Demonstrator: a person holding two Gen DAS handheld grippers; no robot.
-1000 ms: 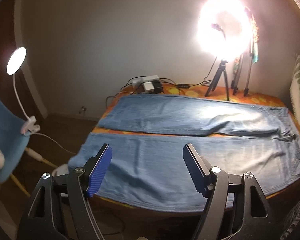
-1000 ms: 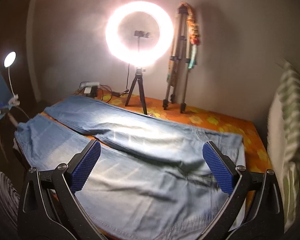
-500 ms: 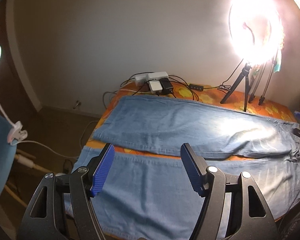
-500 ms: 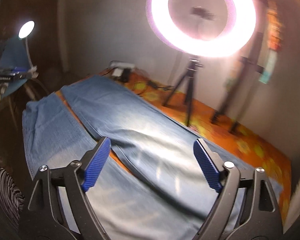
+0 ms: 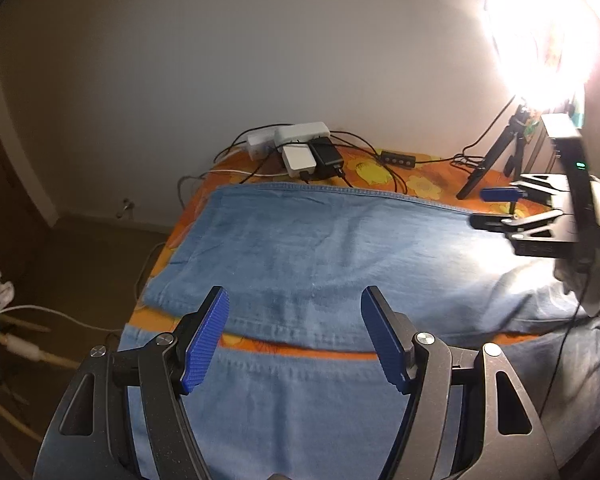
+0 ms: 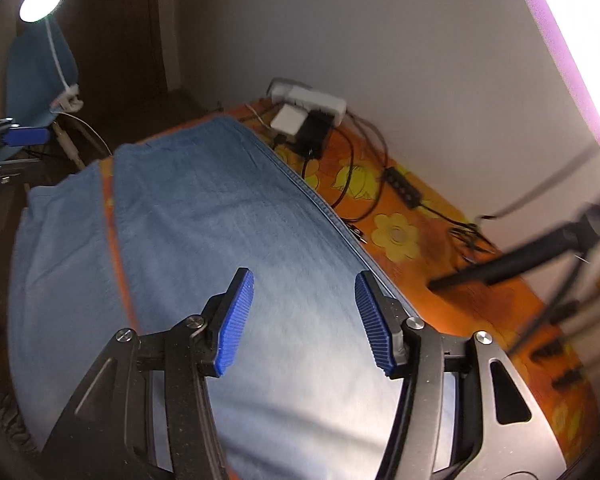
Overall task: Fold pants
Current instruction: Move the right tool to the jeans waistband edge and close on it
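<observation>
Pants [image 5: 320,248] in blue denim lie flat on the orange flowered cover [image 5: 416,184], both legs side by side with a strip of cover between. Left gripper [image 5: 294,340] hovers above them, jaws spread and empty. Right gripper [image 6: 304,320] hangs over the far leg, jaws closing on nothing. Chargers [image 5: 308,152] sit by the wall.

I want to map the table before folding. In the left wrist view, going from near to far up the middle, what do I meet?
Left tongs → near pant leg → strip of orange cloth → far pant leg → chargers and power strip → wall.
</observation>
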